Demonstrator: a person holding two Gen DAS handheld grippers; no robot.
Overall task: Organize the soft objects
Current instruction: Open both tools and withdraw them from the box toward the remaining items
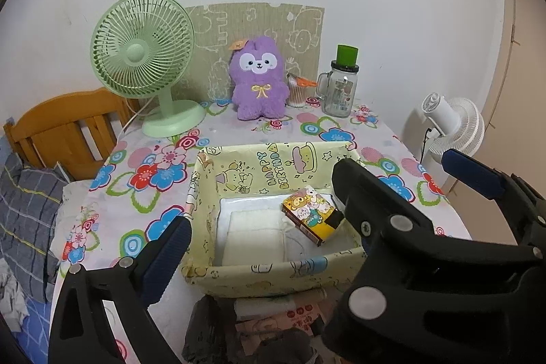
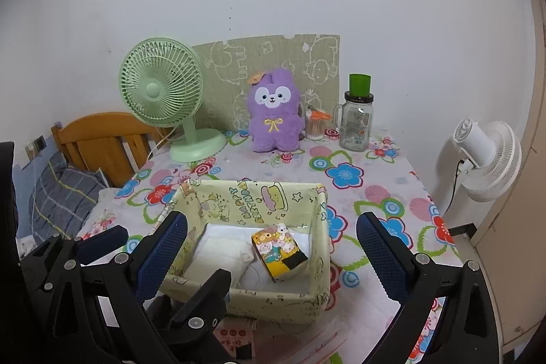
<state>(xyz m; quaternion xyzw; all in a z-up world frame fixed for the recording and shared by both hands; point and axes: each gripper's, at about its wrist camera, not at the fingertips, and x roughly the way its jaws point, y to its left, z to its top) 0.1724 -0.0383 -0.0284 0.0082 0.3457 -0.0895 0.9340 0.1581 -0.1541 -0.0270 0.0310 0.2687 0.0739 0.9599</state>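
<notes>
A pale yellow fabric box (image 1: 273,275) (image 2: 273,299) printed "Happy Birthday" stands on the flowered table. Inside it lie a white folded cloth (image 1: 256,236) (image 2: 221,253) and a yellow cartoon tissue pack (image 1: 312,214) (image 2: 278,251). A purple plush rabbit (image 1: 259,81) (image 2: 274,115) sits upright at the table's back. My left gripper (image 1: 266,227) is open and empty over the box's near side. My right gripper (image 2: 273,248) is open and empty, its fingers on either side of the box; it crosses the left wrist view (image 1: 409,217) at the right.
A green desk fan (image 1: 143,57) (image 2: 160,84) stands back left. A glass jar with green lid (image 1: 339,84) (image 2: 356,115) and a cotton swab cup (image 1: 297,91) (image 2: 315,125) stand back right. Packets and dark cloth (image 1: 273,323) lie near the front edge. A white fan (image 2: 488,156) is off the table, right.
</notes>
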